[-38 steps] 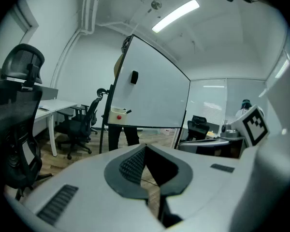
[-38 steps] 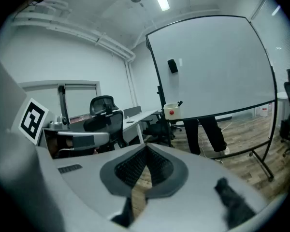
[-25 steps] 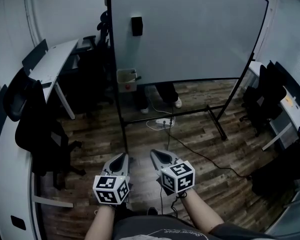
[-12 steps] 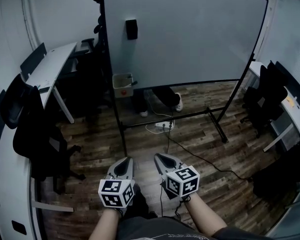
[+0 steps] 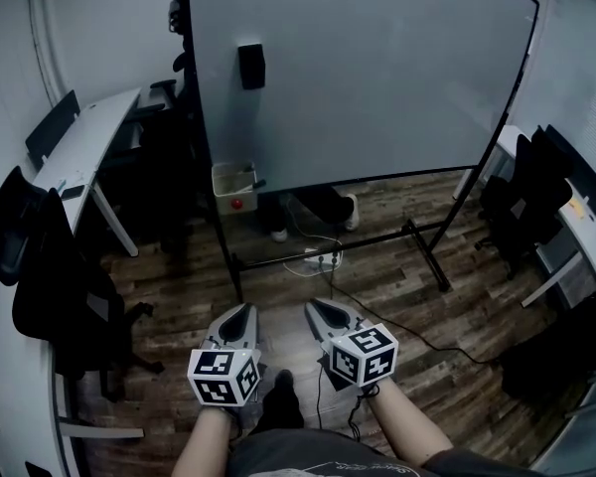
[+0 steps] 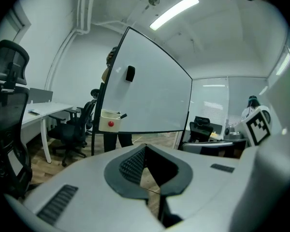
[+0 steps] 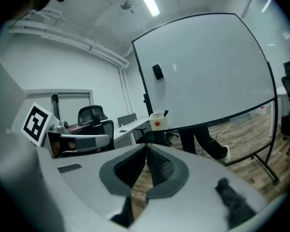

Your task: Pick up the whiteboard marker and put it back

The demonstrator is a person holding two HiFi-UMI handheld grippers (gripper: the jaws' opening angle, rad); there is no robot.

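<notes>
We are holding the left gripper and the right gripper side by side, low over the wooden floor. Both are pinched fully together, and neither has hold of anything. They are pointing toward the whiteboard, which is standing well apart from us on a black frame.

The whiteboard marker is sticking up out of the right end of a cream holder box, which is hanging at the board's lower left corner. A black eraser is clinging to the board above it.

Between us and the box, a white power strip is lying on the floor and a black cable is trailing from it toward our feet. The frame's foot bar is running across the floor at the right. A person's legs are showing under the board, behind it.

At the left a white surface and a black chair are lining the wall. More black chairs are standing at the right.

The box is bearing a round red dot on its front.
</notes>
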